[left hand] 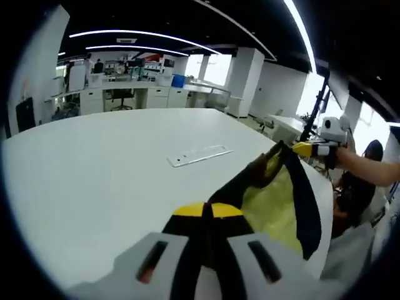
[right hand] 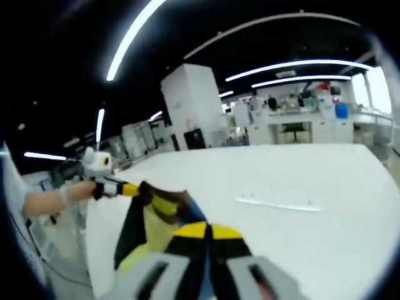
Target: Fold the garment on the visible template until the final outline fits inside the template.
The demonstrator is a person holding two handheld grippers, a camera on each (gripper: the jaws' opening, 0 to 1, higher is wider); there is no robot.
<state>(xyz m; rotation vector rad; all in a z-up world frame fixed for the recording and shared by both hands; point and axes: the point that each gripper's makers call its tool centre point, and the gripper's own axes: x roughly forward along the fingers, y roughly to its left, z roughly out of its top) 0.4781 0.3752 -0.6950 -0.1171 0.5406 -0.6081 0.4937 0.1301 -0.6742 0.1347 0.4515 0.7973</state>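
Observation:
A yellow garment (left hand: 275, 209) with dark navy edges and a brown trim hangs stretched between both grippers over the near edge of the white table (left hand: 94, 175). My left gripper (left hand: 207, 211) is shut on one end of it. My right gripper (left hand: 301, 149), held by a person's hand, is shut on the other end. In the right gripper view the right gripper (right hand: 207, 230) clamps the garment (right hand: 150, 228), and the left gripper (right hand: 132, 189) pinches its far corner. A thin, clear rectangular template (left hand: 200, 155) (right hand: 278, 203) lies flat on the table (right hand: 312, 169), apart from the garment.
Office desks, chairs and a blue bin (left hand: 179, 80) stand beyond the table's far side. A white pillar (left hand: 245, 81) (right hand: 194, 106) rises behind. A person's forearm (left hand: 369, 167) reaches in at the right, and a second small table (left hand: 284, 127) stands there.

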